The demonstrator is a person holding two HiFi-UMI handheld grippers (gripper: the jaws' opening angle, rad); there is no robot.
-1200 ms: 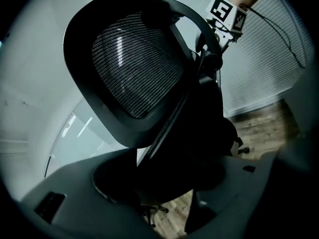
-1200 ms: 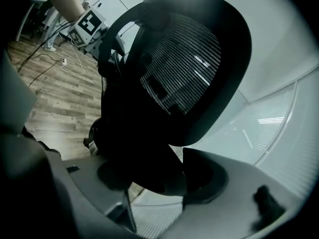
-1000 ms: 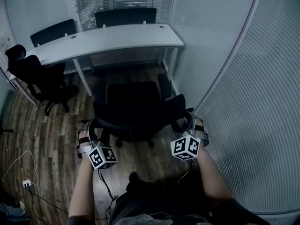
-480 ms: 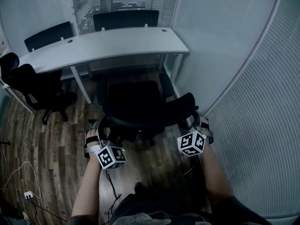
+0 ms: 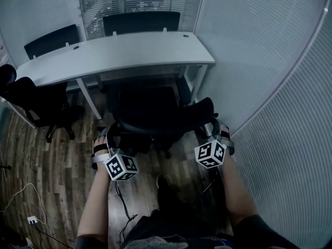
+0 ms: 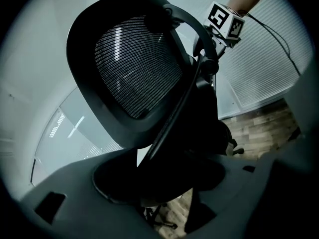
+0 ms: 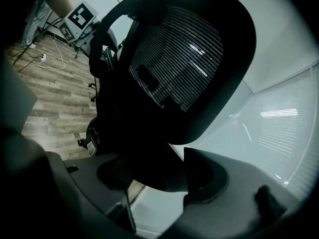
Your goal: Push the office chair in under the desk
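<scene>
The black office chair [image 5: 150,113] stands in front of the white desk [image 5: 119,51], its seat front under the desk edge. My left gripper [image 5: 105,140] holds the left edge of the mesh backrest [image 6: 134,68], and my right gripper [image 5: 211,130] holds the right edge. In the left gripper view the dark backrest rim fills the gap at the left gripper [image 6: 164,183]. In the right gripper view the backrest [image 7: 179,63] towers over the right gripper [image 7: 154,178], with its rim between the jaws. Each gripper view shows the other gripper's marker cube at the far rim.
Another black chair [image 5: 36,97] stands at the left on the wood floor. Two more chairs [image 5: 140,21] are behind the desk. A glass partition [image 5: 270,87] runs close on the right. Desk legs [image 5: 199,82] flank the chair. Cables [image 5: 21,196] lie at lower left.
The chair has rolled forward toward the desk, and its seat has slipped under the edge. Both grippers have travelled with the backrest, still on its two sides.
</scene>
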